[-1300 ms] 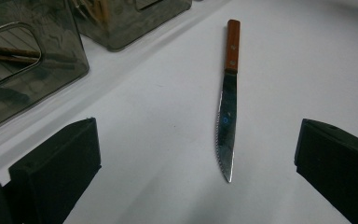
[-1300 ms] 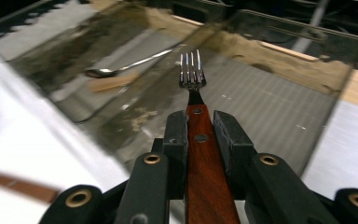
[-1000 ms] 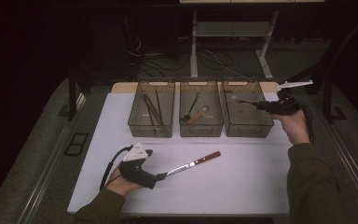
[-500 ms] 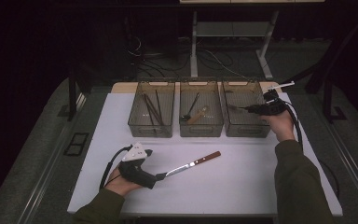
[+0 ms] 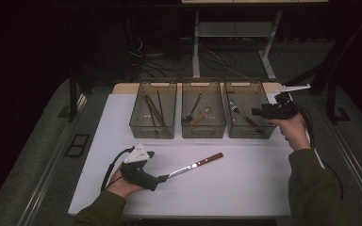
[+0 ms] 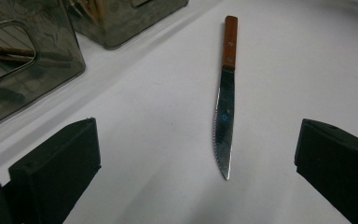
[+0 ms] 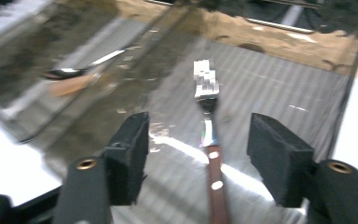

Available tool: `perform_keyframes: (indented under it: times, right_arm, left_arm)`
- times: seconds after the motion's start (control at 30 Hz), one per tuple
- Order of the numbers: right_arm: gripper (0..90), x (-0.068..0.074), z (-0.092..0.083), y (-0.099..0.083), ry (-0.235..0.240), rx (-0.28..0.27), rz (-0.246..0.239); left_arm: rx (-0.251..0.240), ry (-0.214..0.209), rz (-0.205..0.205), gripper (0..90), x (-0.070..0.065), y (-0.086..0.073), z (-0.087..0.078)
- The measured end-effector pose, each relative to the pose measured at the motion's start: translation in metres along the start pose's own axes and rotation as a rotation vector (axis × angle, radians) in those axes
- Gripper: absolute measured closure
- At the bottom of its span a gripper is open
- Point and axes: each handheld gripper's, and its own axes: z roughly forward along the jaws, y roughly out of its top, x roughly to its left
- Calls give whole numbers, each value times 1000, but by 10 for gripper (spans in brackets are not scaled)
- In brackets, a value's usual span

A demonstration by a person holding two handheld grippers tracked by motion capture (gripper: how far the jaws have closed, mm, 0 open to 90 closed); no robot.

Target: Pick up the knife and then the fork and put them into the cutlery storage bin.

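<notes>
High view: three clear bins stand in a row at the upper middle of the white tabletop [image 5: 264,188]. The right tongs [image 5: 257,112] hover at the right bin [image 5: 247,115], over a fork [image 5: 239,113] lying inside it. At lower left, the left tongs [image 5: 162,178] rest on the tabletop, pointing at the tip of a wooden-handled knife [image 5: 195,165] that lies in the lower middle.

Left gripper view: the left tongs [image 6: 198,163] stand wide and released, with the serrated knife [image 6: 226,100] flat on the tabletop between and ahead of them, untouched, handle toward the top of the frame.

Right gripper view: the right tongs [image 7: 198,154] have just been opening; the fork [image 7: 209,140] lies on the bin floor between the jaws, pads clear of it. The fork looks delivered. To finish well, the right tongs should probably lift straight out without brushing the fork's handle or the bin wall.
</notes>
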Motion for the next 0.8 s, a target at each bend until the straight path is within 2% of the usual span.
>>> perform_keyframes:
  times: [0.07,0.2,0.27,0.53,0.67,0.73,0.8]
  right_arm:
    - [343,9,-9,-4,5,-4,-48]
    - [300,22,-24,-12,36,-17,-91]
    - [283,29,-30,-18,33,-22,-114]
    - [204,53,-40,-51,65,-57,-125]
    - [176,65,-40,-71,80,-51,-128]
    - [174,72,-40,-80,62,-52,-141]
    - [135,78,-41,-89,74,-65,-144]
  left_arm:
    - [4,0,-3,0,0,0,1]
    - [7,8,1,0,0,1,1]
    - [8,11,2,0,-1,1,0]
    - [10,10,-6,0,0,1,1]
    - [10,12,-10,0,0,1,1]
    - [14,8,-8,0,0,2,2]
    - [12,6,-11,0,0,3,3]
